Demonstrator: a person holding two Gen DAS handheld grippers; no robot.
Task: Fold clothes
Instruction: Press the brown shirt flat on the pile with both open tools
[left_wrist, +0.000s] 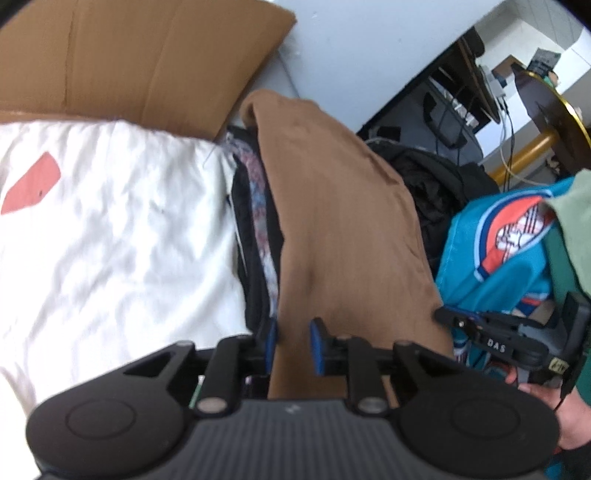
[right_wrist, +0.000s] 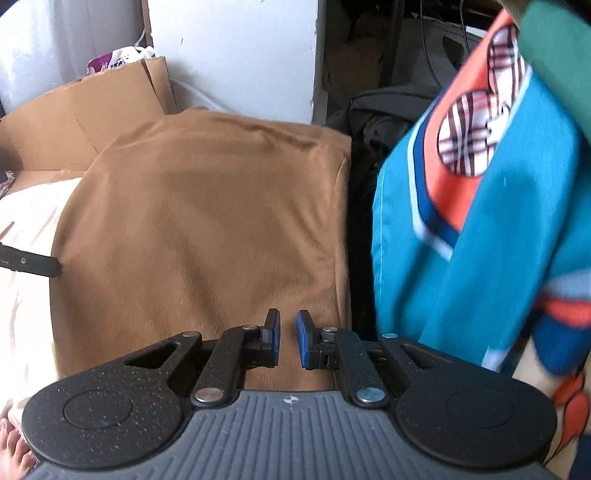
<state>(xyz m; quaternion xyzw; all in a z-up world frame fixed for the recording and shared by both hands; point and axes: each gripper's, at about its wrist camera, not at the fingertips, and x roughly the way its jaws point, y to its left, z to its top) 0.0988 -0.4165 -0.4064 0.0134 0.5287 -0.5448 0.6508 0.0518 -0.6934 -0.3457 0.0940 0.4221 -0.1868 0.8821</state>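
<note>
A folded brown garment (left_wrist: 343, 221) (right_wrist: 207, 206) lies on top of a stack of dark and patterned clothes (left_wrist: 255, 229). My left gripper (left_wrist: 294, 343) sits at its near left edge. Its blue pads stand a little apart, brown cloth lies between them, and I see no pinch. One left finger (right_wrist: 33, 264) shows at the cloth's left side in the right wrist view. My right gripper (right_wrist: 289, 334) (left_wrist: 441, 315) is at the garment's near right corner, its pads almost together with brown cloth filling the narrow gap.
A white sheet (left_wrist: 110, 240) with a red patch spreads to the left, with flattened cardboard (left_wrist: 129, 55) (right_wrist: 74, 122) behind it. A teal printed garment (left_wrist: 491, 273) (right_wrist: 461, 240) hangs on the right, with black fabric (left_wrist: 432, 184) behind. A hand (left_wrist: 554, 417) holds the right gripper.
</note>
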